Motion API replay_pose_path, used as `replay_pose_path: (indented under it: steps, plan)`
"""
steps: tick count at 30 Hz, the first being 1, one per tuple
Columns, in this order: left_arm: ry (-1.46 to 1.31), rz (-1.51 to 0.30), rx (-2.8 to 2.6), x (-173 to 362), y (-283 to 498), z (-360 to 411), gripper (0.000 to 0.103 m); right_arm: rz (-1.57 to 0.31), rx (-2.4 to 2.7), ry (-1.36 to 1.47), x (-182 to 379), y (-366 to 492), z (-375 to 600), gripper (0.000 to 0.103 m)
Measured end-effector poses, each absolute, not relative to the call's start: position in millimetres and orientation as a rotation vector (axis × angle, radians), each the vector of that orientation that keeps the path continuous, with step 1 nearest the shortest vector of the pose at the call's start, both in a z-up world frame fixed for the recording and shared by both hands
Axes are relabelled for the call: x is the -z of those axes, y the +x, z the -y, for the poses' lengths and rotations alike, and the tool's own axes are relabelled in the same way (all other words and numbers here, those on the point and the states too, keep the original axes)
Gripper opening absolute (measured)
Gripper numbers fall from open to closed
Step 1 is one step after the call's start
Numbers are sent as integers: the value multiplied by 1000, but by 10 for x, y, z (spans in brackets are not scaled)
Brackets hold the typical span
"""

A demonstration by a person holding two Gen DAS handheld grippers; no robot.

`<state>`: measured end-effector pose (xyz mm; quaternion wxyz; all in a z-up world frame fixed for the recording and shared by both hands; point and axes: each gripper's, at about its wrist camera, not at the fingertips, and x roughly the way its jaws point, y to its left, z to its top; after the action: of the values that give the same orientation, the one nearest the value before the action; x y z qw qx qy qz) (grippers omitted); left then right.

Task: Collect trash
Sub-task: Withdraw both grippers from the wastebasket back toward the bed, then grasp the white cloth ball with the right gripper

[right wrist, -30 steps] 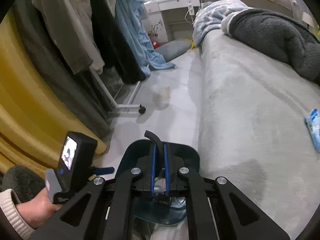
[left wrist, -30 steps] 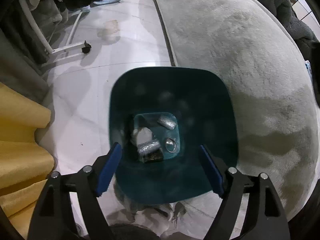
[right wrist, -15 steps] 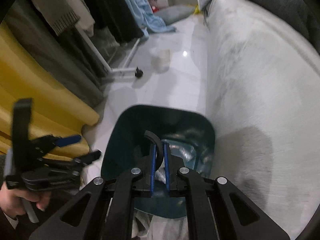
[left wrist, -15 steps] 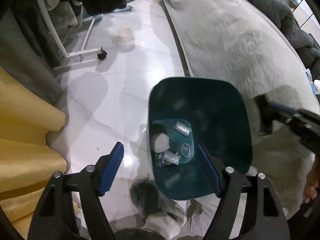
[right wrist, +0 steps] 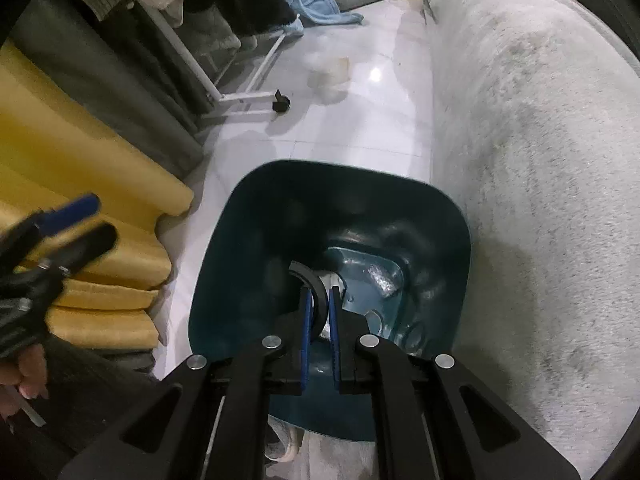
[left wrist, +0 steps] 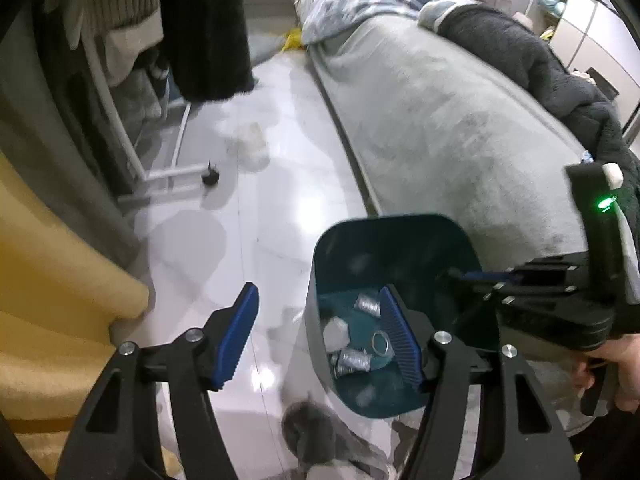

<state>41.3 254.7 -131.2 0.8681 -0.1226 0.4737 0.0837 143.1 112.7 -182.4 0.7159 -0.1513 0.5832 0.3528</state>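
Note:
A dark teal bin point(right wrist: 224, 264) stands on the white floor beside the bed. In it lie crumpled foil point(left wrist: 368, 304), a white paper wad point(left wrist: 336, 330) and a metal ring point(left wrist: 382, 342). My right gripper point(right wrist: 319, 296) is shut on a black curved piece point(right wrist: 310, 276) and hangs over the bin's mouth, pointing steeply down. From the left wrist it shows at the right, over the bin rim point(left wrist: 400, 220). My left gripper point(left wrist: 318, 332) hovers above the bin's left wall, its jaws closing with nothing gripped between them. It shows blurred at the left edge point(right wrist: 72, 216) in the right wrist view.
A grey plush bed point(left wrist: 440, 128) runs along the bin's right side, with a dark blanket point(left wrist: 520, 56) on it. Yellow curtain folds point(right wrist: 80, 184) and a clothes rack with a castor point(right wrist: 280, 104) are on the left. A clear cup point(right wrist: 338, 70) lies on the floor beyond.
My left gripper lifted and shifted left off the bin, tilting up, and its jaws narrowed. My right gripper came down to the bin's mouth, still holding the black piece.

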Motion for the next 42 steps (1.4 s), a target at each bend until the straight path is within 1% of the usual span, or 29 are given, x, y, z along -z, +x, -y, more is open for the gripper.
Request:
replay_pose_path:
  steps: [2, 4, 5, 6, 7, 8, 13, 16, 18, 21, 23, 27, 30, 33, 38, 40, 42]
  plan:
    - [-245, -942, -154, 1187, 405, -2503, 63, -1301, -785, -340, 1848, 1435, -1134, 9]
    - [-218, -894, -143, 1064, 403, -2456, 63, -1299, -784, -339, 1843, 1442, -1167, 11]
    - [-200, -867, -142, 1000, 401, -2424, 63, -1296, -791, -329, 1822, 1442, -1168, 19]
    - [-189, -845, -142, 940, 395, -2397, 62, -1293, -799, -321, 1807, 1435, -1168, 40]
    - [-184, -818, -143, 864, 391, -2374, 62, -1280, -806, -318, 1777, 1418, -1166, 49]
    - [-183, -789, -144, 792, 388, -2352, 62, -1266, -810, -321, 1748, 1404, -1166, 51]
    - [-165, -638, -142, 380, 370, -2205, 62, -1212, -826, -316, 1530, 1359, -1072, 51]
    - [-154, -587, -125, 220, 380, -2105, 63, -1169, -827, -294, 1358, 1365, -945, 52]
    - [-171, -552, -105, 114, 397, -2028, 62, -1127, -824, -284, 1225, 1377, -850, 58]
    - [-177, -526, -79, 19, 426, -1905, 63, -1061, -808, -257, 1035, 1412, -667, 61]
    - [-162, -503, -65, -52, 455, -1796, 65, -1028, -793, -243, 944, 1437, -551, 62]
    - [-128, -470, -49, -174, 524, -1613, 67, -941, -746, -224, 754, 1511, -269, 69]
    - [-99, -430, -51, -280, 548, -1488, 70, -894, -718, -198, 625, 1588, -53, 72]
    - [-103, -413, -2, -368, 622, -1400, 73, -858, -697, -186, 505, 1677, 147, 74]
    - [-49, -403, 44, -437, 750, -1201, 80, -797, -661, -220, 313, 1817, 409, 75]
    - [-48, -403, 71, -449, 814, -1106, 80, -782, -654, -213, 242, 1887, 499, 76]
    - [-55, -407, 94, -445, 867, -1049, 80, -765, -655, -210, 167, 1943, 600, 80]
